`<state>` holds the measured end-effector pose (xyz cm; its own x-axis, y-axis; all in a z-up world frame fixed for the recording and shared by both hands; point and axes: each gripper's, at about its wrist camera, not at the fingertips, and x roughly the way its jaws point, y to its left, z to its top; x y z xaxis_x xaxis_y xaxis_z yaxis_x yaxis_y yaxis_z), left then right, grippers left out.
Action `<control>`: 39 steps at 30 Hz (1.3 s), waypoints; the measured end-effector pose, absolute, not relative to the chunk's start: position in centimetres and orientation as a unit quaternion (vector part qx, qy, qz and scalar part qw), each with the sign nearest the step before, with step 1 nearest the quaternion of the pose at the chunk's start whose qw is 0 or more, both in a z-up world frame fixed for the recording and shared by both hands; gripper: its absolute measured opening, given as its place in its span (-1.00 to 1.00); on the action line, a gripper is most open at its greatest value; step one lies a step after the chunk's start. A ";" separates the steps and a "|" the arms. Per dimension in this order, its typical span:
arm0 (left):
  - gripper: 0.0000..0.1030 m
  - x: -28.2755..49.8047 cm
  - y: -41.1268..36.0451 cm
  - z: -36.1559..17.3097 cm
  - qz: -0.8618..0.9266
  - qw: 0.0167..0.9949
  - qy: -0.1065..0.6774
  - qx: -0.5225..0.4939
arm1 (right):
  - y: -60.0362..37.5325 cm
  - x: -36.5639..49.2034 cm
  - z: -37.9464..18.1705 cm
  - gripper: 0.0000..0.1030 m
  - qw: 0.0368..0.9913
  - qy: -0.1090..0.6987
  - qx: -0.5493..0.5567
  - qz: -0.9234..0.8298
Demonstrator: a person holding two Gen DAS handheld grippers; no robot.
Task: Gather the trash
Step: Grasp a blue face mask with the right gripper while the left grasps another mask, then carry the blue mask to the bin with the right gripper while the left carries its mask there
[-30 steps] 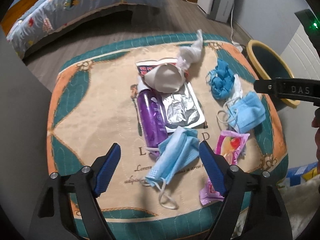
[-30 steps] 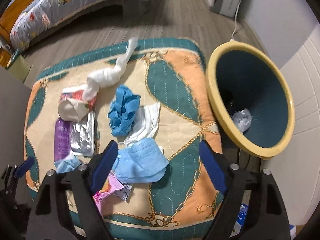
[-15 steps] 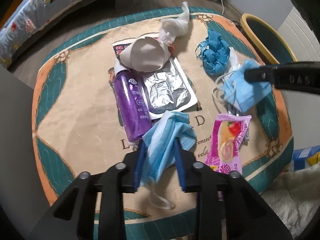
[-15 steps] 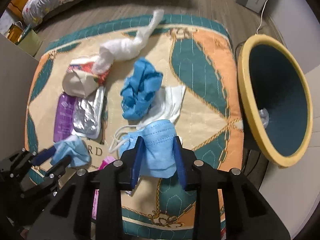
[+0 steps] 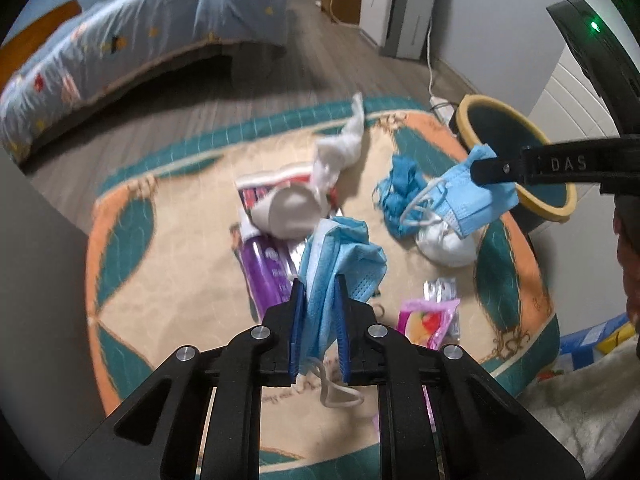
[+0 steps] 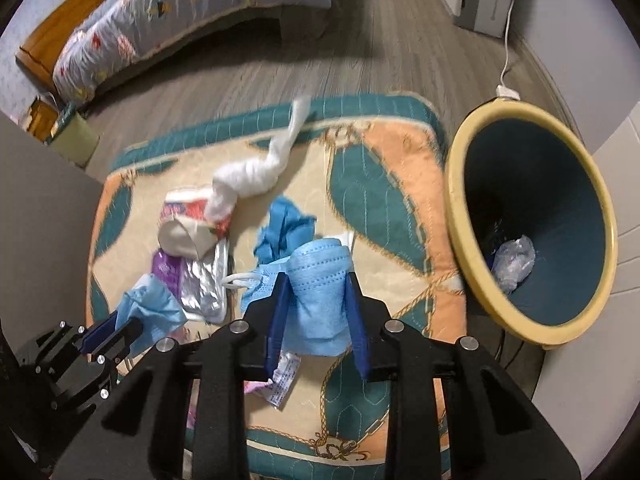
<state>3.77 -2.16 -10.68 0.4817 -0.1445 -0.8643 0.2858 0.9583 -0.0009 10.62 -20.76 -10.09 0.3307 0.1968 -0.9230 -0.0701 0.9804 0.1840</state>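
Left wrist view: left gripper jaws just closed, now pinching crumpled blue mask, lifted clear of patterned mat; ear loop dangling below jaws. Bin well off to far right of mat. Right gripper seen side-on near bin, second blue mask hanging from it. Left on mat: purple bottle, paper cup, white twisted wad, blue crumpled glove, pink snack wrapper. "DAS" readable on right gripper arm; script on mat and bottle label too blurred to read.

Right wrist view: right gripper jaws also just closed, clamped on folded mask, held above mat just left of bin. Clear plastic scrap already inside bin. Left gripper with its mask at mat's near-left corner.

Risks, as judgement: thin pinch on loose fabric, could slip mid-swing; dangling loop may snag bottle or wrapper and drag it; bin looks tilted, drop near rim may land on mat or floor; left carry crosses right gripper's path, collision possible.
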 end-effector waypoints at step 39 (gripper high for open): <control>-0.70 5.4 -9.9 -4.1 -0.204 0.898 0.378 0.093 | -38.4 12.3 -2.9 -0.46 0.880 0.470 0.055 -0.034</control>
<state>5.36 -9.87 -4.05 0.6307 -0.2971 -0.7169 0.4372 0.8993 0.0120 12.25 -38.42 -2.92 0.5563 -0.0089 -0.8309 0.1126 0.9915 0.0648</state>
